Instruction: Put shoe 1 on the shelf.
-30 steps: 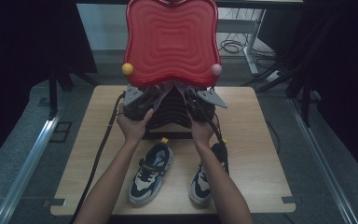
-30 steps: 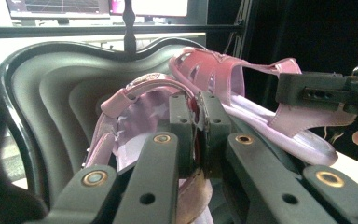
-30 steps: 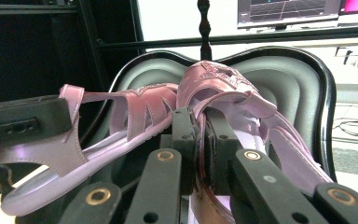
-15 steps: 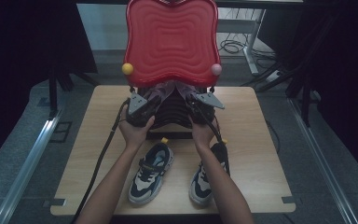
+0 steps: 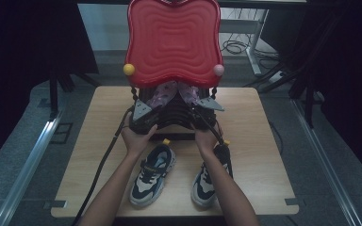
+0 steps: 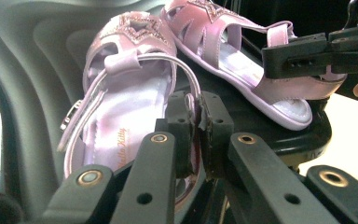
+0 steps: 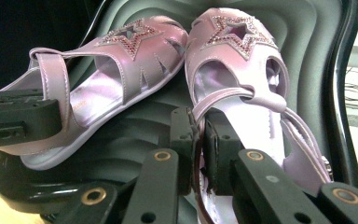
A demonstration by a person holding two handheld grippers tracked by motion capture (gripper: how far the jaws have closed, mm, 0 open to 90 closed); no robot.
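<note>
Two lilac sandals with glittery star fronts lie on a black ribbed shelf [image 7: 135,126] under a red tray. My left gripper [image 6: 199,112] is shut on the thin heel strap of the left sandal [image 6: 130,93]. My right gripper [image 7: 199,126] is shut on the heel strap of the right sandal [image 7: 242,70]. In the left gripper view the right sandal [image 6: 242,51] lies beyond, with the right gripper [image 6: 307,53] at its heel. The right gripper view has the left sandal [image 7: 121,70] and the left gripper [image 7: 23,121] at its left edge. From above, both grippers [image 5: 143,115] [image 5: 202,108] reach under the tray.
The wavy red tray [image 5: 172,42] tops the rack and overhangs the sandals, with a yellow knob [image 5: 128,69] and a pink knob [image 5: 218,70] at its corners. Two dark sneakers [image 5: 153,174] [image 5: 212,174] stand on the wooden table [image 5: 264,141] between my forearms. Cables trail off the table's left.
My left gripper has sunk a little toward the table's near side with the strap still in it. The right gripper has hardly moved.
</note>
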